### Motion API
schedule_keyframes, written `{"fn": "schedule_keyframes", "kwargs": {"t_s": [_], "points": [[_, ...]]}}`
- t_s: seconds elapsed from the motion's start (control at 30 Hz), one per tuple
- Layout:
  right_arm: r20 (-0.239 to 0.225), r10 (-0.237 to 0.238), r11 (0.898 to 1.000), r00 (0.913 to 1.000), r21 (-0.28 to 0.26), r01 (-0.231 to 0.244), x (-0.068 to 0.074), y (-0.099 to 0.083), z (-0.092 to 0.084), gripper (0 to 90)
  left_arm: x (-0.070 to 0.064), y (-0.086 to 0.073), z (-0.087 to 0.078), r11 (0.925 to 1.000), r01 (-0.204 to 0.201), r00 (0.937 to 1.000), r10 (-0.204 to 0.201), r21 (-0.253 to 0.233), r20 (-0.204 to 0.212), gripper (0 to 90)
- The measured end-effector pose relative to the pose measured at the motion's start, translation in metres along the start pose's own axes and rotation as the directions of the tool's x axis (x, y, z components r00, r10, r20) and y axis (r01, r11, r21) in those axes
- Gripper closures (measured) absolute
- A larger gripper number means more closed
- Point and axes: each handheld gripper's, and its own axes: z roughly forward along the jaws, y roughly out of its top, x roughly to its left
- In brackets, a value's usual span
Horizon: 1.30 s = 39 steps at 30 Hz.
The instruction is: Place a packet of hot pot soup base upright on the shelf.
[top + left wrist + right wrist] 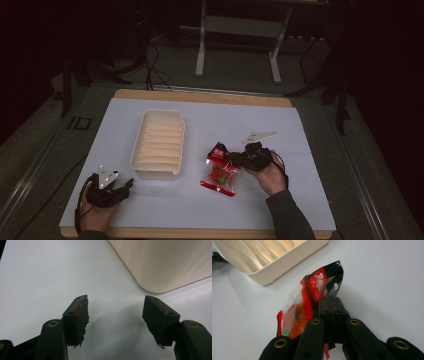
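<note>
Two grippers: one in each hand, both low over the white counter (300,165).
Left gripper (122,186): near edge of the counter, jaws spread apart, nothing between them; bare counter under its pads (77,317).
Right gripper (331,307): jaws clamped together on the upper edge of the snack packet (312,297).
Snack packet: red, black and clear film, right of the tray (159,142); its lower end appears to rest on the counter while the pinched end stands up.
Tray: cream, ribbed inside, nothing in it, just beyond the left gripper and left of the packet.
Step in hand: by judgement, packet gripped, lift not yet completed.
Next move: likely raise the packet clear, carry it left over the tray rim, then release.
</note>
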Motion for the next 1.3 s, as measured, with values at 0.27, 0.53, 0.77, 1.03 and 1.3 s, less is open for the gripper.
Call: {"fn": "schedule_keyframes", "kwargs": {"t_s": [0.27, 0.53, 0.77, 1.03, 1.3], "points": [[0.005, -0.006, 1.000, 1.0000, -0.009, 0.006, 0.001, 0.005, -0.003, 89.5, 0.000, 0.000, -0.001, 0.9999, 0.002, 1.0000, -0.002, -0.013, -0.003, 37.5], [0.009, -0.020, 1.000, 0.9998, -0.014, 0.020, 0.002, 0.009, -0.005, 89.5, 0.000, 0.000, -0.002, 0.9996, 0.003, 1.0000, -0.003, -0.028, 0.000, 37.2], [0.012, -0.028, 0.999, 0.9995, -0.022, 0.029, 0.004, 0.013, -0.006, 89.5, 0.000, 0.000, -0.002, 0.9995, 0.003, 1.0000, -0.003, -0.031, -0.001, 37.2], [0.015, -0.040, 0.999, 0.9991, -0.027, 0.040, 0.006, 0.018, -0.008, 89.5, -0.001, 0.000, -0.002, 0.9995, -0.001, 1.0000, 0.001, -0.031, -0.004, 37.2], [0.014, -0.056, 0.998, 0.9984, -0.038, 0.056, 0.009, 0.023, -0.009, 89.5, -0.001, 0.000, -0.001, 0.9995, -0.001, 1.0000, 0.001, -0.031, -0.003, 37.2]]}}
